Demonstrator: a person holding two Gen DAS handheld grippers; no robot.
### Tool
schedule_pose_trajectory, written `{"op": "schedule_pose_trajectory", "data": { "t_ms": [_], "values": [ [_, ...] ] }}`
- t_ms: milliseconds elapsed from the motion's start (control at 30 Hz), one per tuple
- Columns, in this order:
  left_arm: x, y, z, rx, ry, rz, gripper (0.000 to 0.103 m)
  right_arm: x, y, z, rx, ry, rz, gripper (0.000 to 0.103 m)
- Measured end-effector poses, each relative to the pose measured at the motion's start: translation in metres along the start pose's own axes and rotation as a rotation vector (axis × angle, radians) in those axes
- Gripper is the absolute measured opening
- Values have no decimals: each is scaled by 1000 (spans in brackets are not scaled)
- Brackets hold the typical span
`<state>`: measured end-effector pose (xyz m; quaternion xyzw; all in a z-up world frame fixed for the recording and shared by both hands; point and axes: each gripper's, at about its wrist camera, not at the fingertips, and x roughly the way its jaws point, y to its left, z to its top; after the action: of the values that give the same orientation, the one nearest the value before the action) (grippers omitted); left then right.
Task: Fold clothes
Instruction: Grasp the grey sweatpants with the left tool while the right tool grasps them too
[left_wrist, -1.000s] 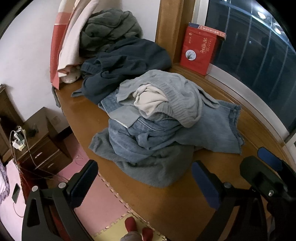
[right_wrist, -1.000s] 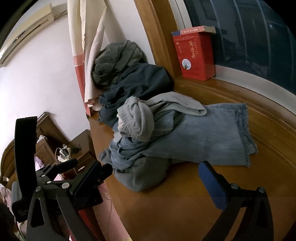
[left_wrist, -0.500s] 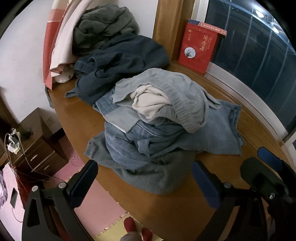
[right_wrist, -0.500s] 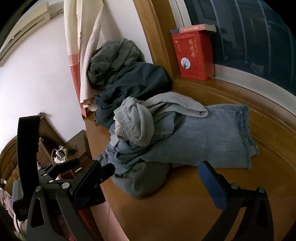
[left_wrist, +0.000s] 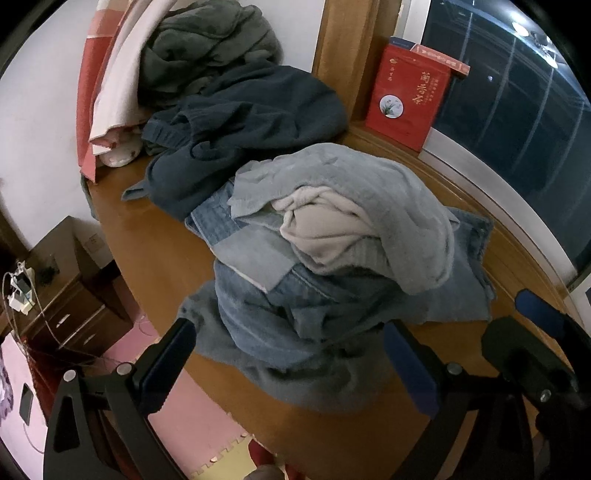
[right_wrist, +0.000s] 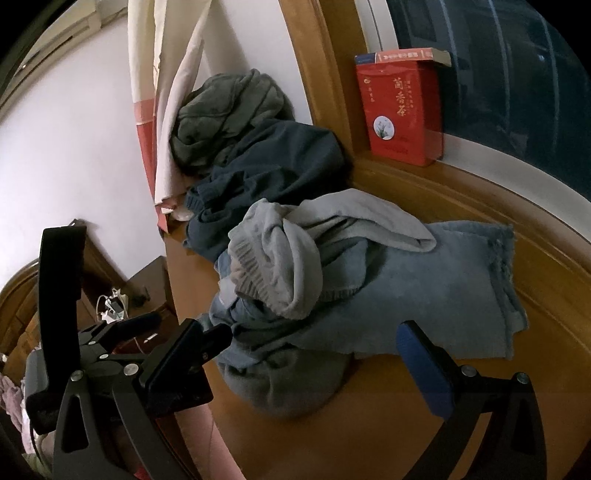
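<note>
A heap of clothes lies on a wooden ledge (left_wrist: 147, 251) under the window. On top sits a light grey knit sweater (left_wrist: 369, 195) (right_wrist: 295, 254) with a cream lining. Under it lie blue jeans (left_wrist: 288, 295) (right_wrist: 436, 291), and a grey garment (left_wrist: 295, 373) (right_wrist: 288, 384) hangs toward the front edge. Behind are a dark navy garment (left_wrist: 240, 125) (right_wrist: 273, 166) and a dark green one (left_wrist: 199, 48) (right_wrist: 229, 114). My left gripper (left_wrist: 288, 358) is open just before the heap's near edge, holding nothing. My right gripper (right_wrist: 310, 354) is open too, close to the heap.
A red box (left_wrist: 410, 99) (right_wrist: 399, 110) stands on the sill by the dark window. A red and cream curtain (left_wrist: 107, 85) hangs at the back left. A brown drawer cabinet (left_wrist: 62, 295) with cables stands below left. Pink floor mats (left_wrist: 184, 417) lie beneath the ledge.
Both grippers have moved forward toward the heap, which now looks larger and nearer. Both stay open. The clothes have not moved.
</note>
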<state>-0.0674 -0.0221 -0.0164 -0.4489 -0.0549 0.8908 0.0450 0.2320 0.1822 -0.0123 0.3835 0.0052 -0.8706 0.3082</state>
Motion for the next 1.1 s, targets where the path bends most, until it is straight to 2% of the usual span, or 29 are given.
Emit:
{"op": "schedule_pose_trajectory", "data": {
  "t_ms": [400,633,900,1100],
  "values": [
    [23,6,31,18,-18,-31,103,23,-7,27,26,29,-8,103],
    [39,9,53,29,-22,-88,103,47,-13,62,7,38,-11,103],
    [51,4,61,106,-16,-161,103,103,-27,93,18,147,10,103],
    [68,0,60,124,7,-179,103,150,-31,99,-98,218,5,103]
  ]
}}
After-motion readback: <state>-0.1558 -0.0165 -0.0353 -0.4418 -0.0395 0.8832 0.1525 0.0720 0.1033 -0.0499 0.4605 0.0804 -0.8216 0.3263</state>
